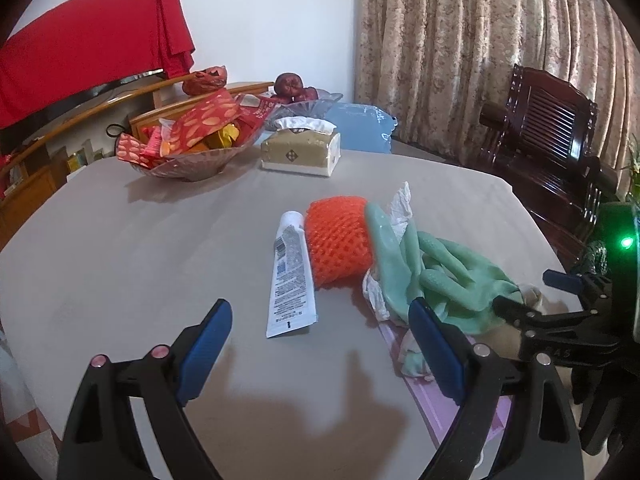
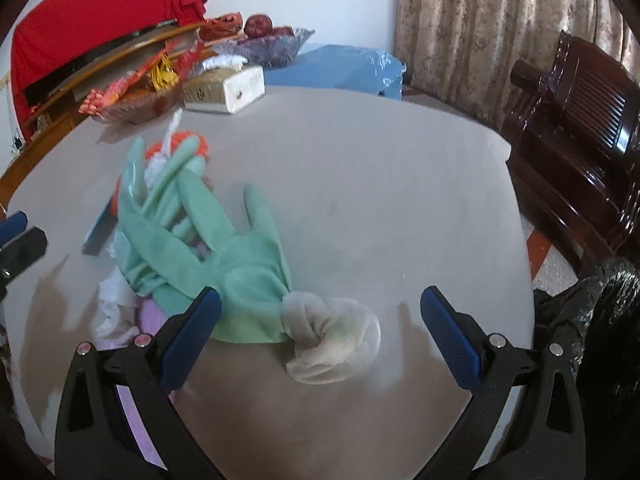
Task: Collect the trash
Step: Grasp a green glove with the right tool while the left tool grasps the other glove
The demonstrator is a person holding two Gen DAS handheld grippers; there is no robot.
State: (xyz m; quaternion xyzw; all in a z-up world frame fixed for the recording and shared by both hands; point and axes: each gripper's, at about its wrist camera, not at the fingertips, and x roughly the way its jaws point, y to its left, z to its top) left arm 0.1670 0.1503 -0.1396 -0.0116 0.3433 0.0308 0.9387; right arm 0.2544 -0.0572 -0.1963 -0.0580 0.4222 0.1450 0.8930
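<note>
Left gripper (image 1: 320,344): fingers wide apart, nothing between them, low over the table (image 1: 120,240). Tube (image 1: 291,276) lies flat just ahead of the gap, cap end away, flat crimped end nearest the fingers. Orange net (image 1: 340,240) touches the tube's far right side. Green gloves (image 1: 432,276) sit ahead of the right finger, overlapping the net's right edge, with white paper (image 1: 402,206) sticking out behind and under them. Pink sheet (image 1: 436,392) lies under the right finger and the gloves.

Right gripper (image 2: 320,320): fingers wide apart too, holding nothing. Gloves (image 2: 192,232) spread ahead of its left finger; the rolled beige cuff (image 2: 332,344) lies in the gap between the fingers, on the table, touching neither. Net mostly hidden behind the glove fingers in this view. Black bag (image 2: 600,320) off the table edge, beyond the right finger.

Far side, well ahead of both: tissue box (image 1: 300,152), snack bowl (image 1: 188,152), fruit bowl (image 1: 304,100).
</note>
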